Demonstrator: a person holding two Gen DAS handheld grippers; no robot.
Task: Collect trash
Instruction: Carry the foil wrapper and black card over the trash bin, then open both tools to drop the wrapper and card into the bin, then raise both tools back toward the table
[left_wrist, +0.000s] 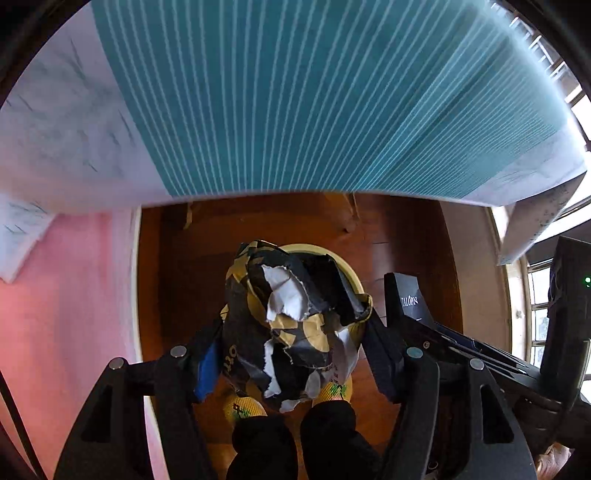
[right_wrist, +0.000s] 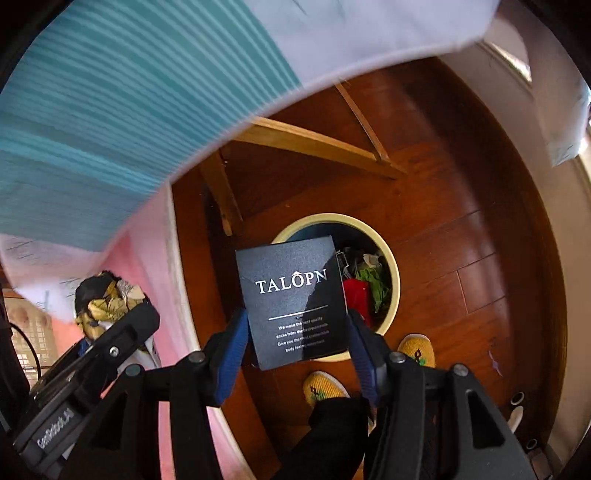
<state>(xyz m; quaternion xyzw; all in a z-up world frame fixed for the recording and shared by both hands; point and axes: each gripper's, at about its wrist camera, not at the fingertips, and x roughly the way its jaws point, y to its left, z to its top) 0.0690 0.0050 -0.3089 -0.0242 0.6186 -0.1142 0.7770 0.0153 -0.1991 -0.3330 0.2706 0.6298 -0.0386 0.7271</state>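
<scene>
Both loads hang over the bin (right_wrist: 394, 291) for dropping: the left claw (left_wrist: 295, 347) grips crumpled paper (left_wrist: 295, 325), the right claw (right_wrist: 295, 339) a black card (right_wrist: 291, 302).

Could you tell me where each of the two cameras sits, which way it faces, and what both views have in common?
Left wrist: on the left gripper, facing down along its fingers at the crumpled paper it clamps above the bin; the person's yellow slippers and dark legs show.
Right wrist: on the right gripper, facing down at the black TALOPN card held over the bin; slippers show.
Shared: bin, wooden floor, slippers, teal bedding, and each other's gripper.
</scene>
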